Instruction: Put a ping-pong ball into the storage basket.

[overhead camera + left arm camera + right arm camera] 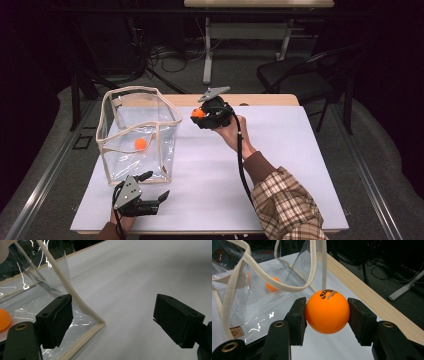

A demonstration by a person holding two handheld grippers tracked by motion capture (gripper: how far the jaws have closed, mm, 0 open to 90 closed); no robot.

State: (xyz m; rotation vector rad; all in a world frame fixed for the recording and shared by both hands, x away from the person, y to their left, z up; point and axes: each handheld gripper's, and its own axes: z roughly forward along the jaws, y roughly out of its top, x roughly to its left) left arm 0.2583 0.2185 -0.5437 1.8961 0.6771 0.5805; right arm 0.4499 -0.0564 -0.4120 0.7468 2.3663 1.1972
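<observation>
Your orange ping-pong ball (327, 312), glossy with dark printed lettering on top, hangs above the tabletop's far edge, just beside the clear bag (137, 132). Your right gripper (199, 114) clamps it between both pads. Your left gripper (112, 320) gapes wide at the bag's near corner, holding nothing.

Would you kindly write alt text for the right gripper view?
The right tongs clamp an orange ball with dark printed lettering above a white table. Behind stands a clear bag with cream trim, holding a second orange ball.

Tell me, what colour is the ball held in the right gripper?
Orange ball with dark print, clearest in the right gripper view.
</observation>
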